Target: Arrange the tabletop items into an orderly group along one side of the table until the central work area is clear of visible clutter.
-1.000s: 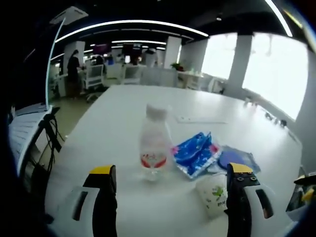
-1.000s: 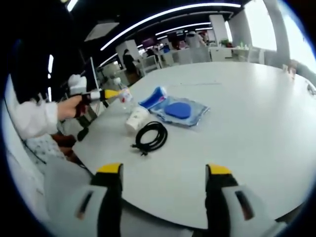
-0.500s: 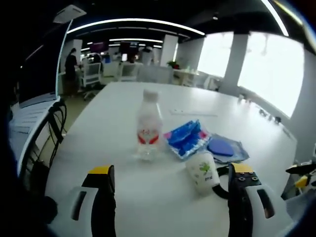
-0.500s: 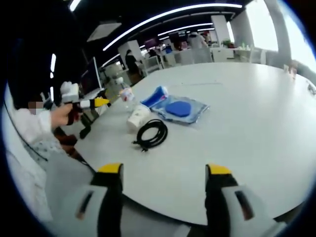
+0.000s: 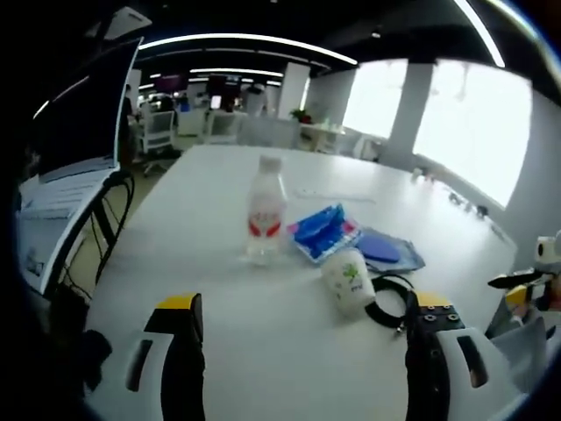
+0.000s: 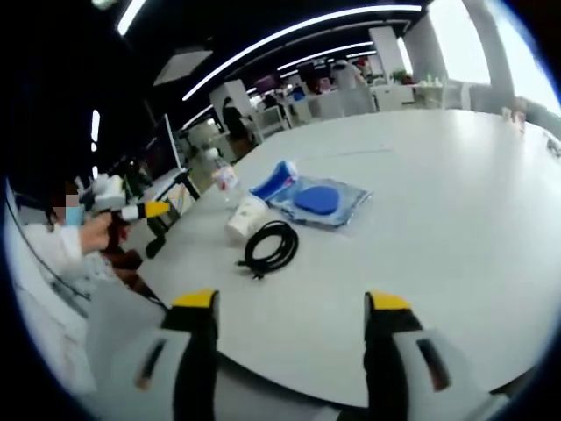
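Both grippers are held wide open and empty. In the left gripper view the left gripper (image 5: 302, 351) rises from the bottom edge, short of the items; in the right gripper view the right gripper (image 6: 287, 346) is seen low in the frame, over the near table rim. On the white table (image 6: 456, 202) a loose cluster is gathered: a clear bottle (image 5: 266, 210) standing upright at centre, a blue packet (image 5: 319, 231) just right of it, a flat blue pouch (image 5: 386, 250) beyond, a paper cup (image 5: 348, 281) lying tilted nearer, and a coiled black cable (image 6: 270, 246) beside the cup. Nothing is gripped yet. The items are judged already close to one side of the table, but untidily; straightening the cup and lining up the rest appears to remain.
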